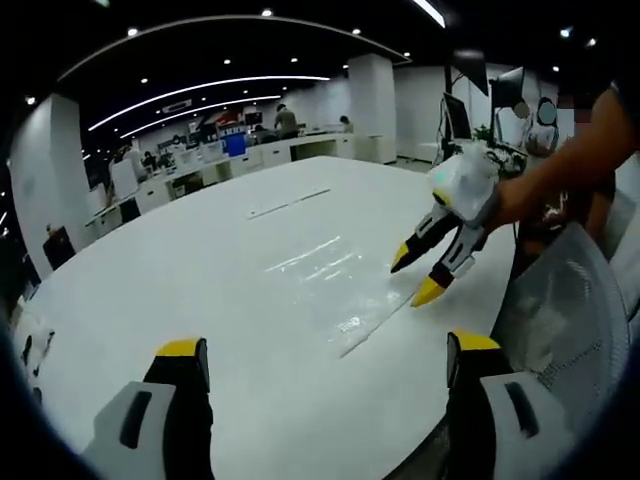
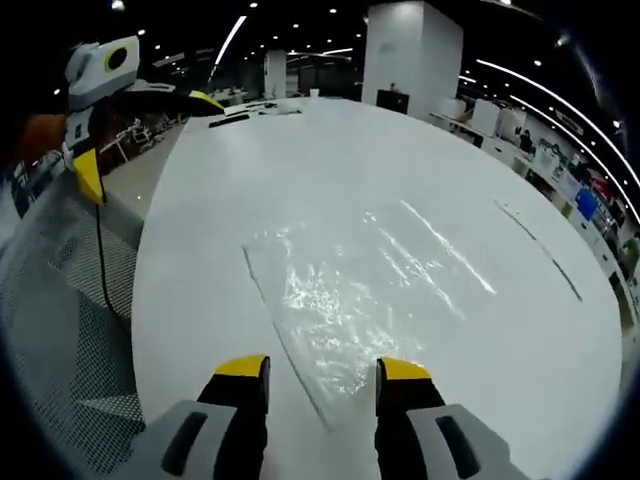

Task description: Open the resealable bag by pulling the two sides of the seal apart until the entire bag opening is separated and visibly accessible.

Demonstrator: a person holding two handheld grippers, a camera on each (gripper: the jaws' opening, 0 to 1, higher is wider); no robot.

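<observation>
Clear, flat resealable plastic bag (image 2: 360, 290) lies untouched on a glossy white oval table (image 1: 150, 280), both grippers empty.
Left gripper (image 1: 320, 365) hovers released; right gripper (image 2: 322, 372) gapes at the bag's edge, where the slick film may slide instead of parting.

Left gripper view: set low over the white surface (image 1: 200, 290), facing across it toward the bag (image 1: 320, 270), not close, right gripper (image 1: 420, 275) entering from the right. Right gripper view: nearer, angled down on the bag (image 2: 360, 290) just ahead of its fingers (image 2: 242, 385), left gripper (image 2: 140, 120) upper left. Shared: bag, surface, mesh chair (image 1: 570, 300).
</observation>
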